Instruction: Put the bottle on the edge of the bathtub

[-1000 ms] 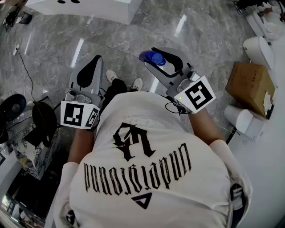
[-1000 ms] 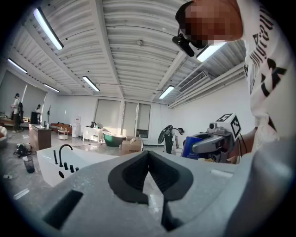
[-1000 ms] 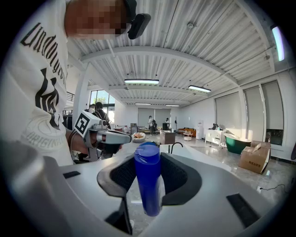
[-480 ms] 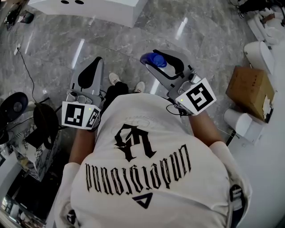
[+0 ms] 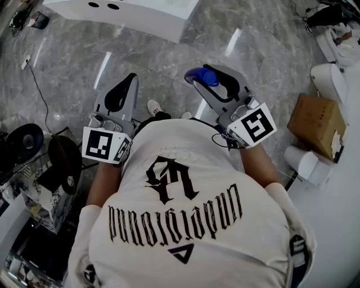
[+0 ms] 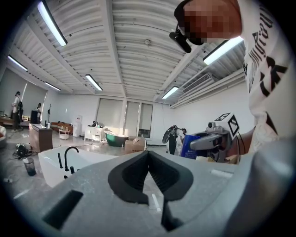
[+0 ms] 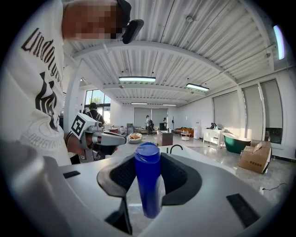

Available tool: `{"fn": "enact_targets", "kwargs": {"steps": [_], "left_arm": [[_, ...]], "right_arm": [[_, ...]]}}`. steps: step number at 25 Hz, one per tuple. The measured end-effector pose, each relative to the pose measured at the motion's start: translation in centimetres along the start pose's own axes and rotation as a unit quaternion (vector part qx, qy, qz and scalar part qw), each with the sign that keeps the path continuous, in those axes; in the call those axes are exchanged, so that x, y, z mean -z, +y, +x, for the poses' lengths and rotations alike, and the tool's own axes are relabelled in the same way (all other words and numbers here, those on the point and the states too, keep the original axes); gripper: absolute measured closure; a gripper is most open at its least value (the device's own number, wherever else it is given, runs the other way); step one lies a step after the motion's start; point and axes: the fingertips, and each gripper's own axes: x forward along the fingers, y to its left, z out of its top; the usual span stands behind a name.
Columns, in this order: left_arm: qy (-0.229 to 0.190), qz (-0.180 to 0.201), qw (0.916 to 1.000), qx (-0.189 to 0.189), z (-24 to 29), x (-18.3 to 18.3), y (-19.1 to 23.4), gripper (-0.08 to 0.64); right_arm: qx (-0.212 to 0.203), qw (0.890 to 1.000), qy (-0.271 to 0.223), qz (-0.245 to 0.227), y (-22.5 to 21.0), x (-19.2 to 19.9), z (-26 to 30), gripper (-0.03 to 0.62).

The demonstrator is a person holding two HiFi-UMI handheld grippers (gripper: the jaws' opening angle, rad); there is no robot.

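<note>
A blue bottle (image 5: 196,73) stands between the jaws of my right gripper (image 5: 203,76), which is shut on it above the grey marble floor. In the right gripper view the bottle (image 7: 148,185) is upright with its cap on top, gripped at mid-height by the dark pads (image 7: 178,173). My left gripper (image 5: 133,77) is level beside it, shut, with nothing in it; its pads (image 6: 138,173) meet at the tip. The white bathtub (image 5: 140,14) lies ahead at the top of the head view. Its black faucet (image 6: 69,155) shows in the left gripper view.
A cardboard box (image 5: 318,118), a white toilet (image 5: 329,64) and a white cylinder (image 5: 301,160) stand at the right. Black gear (image 5: 22,140) and a cable (image 5: 36,84) are at the left. A green tub (image 7: 236,141) and people are far off.
Both grippers and the person have moved forward toward the white bathtub, which now fills more of the head view's top. The bottle stays in the right gripper.
</note>
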Motion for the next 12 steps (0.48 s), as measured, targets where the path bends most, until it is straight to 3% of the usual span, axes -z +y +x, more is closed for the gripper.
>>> {"fn": "enact_targets", "kwargs": {"steps": [12], "left_arm": [[-0.003, -0.012, 0.9999, 0.005, -2.9, -0.1, 6.8, 0.545]], "right_arm": [[0.002, 1.000, 0.002, -0.011, 1.6, -2.6, 8.1, 0.436]]}}
